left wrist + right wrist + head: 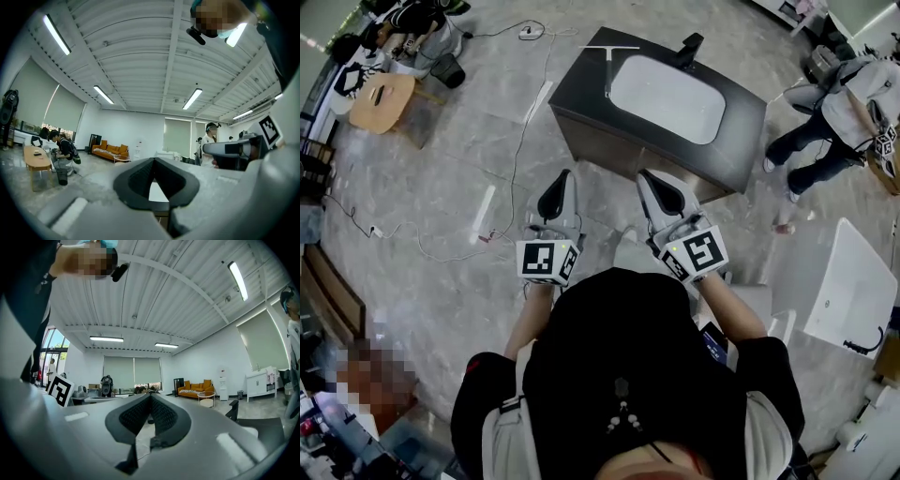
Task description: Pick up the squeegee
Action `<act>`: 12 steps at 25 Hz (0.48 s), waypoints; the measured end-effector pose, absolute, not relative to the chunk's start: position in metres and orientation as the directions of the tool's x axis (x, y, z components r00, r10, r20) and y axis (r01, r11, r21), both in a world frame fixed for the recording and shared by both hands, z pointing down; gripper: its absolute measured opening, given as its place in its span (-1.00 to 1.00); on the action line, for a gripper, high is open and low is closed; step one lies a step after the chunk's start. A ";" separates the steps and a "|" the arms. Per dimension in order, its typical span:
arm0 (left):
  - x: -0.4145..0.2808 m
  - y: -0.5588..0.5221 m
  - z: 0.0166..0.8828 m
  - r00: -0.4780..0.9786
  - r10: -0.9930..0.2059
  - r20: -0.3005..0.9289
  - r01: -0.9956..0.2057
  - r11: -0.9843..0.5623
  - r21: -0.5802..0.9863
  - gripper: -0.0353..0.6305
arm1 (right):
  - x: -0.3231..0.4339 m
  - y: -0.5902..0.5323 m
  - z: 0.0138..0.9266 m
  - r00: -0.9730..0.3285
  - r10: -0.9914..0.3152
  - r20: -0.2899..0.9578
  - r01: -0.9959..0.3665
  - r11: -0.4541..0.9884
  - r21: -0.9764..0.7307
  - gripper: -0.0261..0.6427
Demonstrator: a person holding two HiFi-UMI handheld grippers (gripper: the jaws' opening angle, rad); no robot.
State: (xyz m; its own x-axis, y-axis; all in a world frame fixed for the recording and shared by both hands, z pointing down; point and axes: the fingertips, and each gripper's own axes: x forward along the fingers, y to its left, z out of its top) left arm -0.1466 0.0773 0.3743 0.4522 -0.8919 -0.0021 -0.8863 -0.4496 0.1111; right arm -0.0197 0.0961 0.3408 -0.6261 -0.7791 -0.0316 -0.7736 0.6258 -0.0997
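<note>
White against the dark top, the squeegee (608, 67) is seen lying flat on the table (581, 108), at its left part, just beside the left rim of the white basin (666, 98) that is sunk into the top. Its blade is laid crosswise near the far edge and its handle is pointed back towards the near edge. A black tap (690, 47) is set at the far edge behind the basin. Nothing is touching the squeegee. Both claws are held level in front of the table's near side, apart from it and well apart from the squeegee. The left claw (560, 187) is clenched: in the left gripper view its jaws are brought together at the tips and nothing is caught between them. The right claw (654, 187) is clenched likewise, tips met and empty, as is shown in the right gripper view. A marker cube (548, 261) is carried behind the left claw and a second one behind the right. The table is stood on a grey stone floor (487, 94), over which a thin cable (517, 141) is trailed to the left. A low wooden bench (382, 98) is placed at the far left, a bent-over person (834, 112) is seen at the far right, and an orange sofa (110, 151) is set against the far wall in the left gripper view
</note>
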 end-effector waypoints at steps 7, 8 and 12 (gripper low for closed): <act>-0.117 0.027 0.374 0.377 -0.926 0.005 -0.922 -0.375 0.092 -0.89 | 0.011 0.038 0.339 -0.680 -0.732 -0.043 -0.725 0.680 -0.110 -0.92; -0.112 0.021 0.374 0.369 -0.929 0.004 -0.926 -0.367 0.089 -0.89 | 0.015 0.031 0.340 -0.685 -0.727 -0.043 -0.720 0.685 -0.113 -0.92; -0.095 -0.001 0.373 0.352 -0.936 0.001 -0.934 -0.351 0.070 -0.89 | 0.031 0.004 0.345 -0.686 -0.726 -0.035 -0.718 0.684 -0.128 -0.92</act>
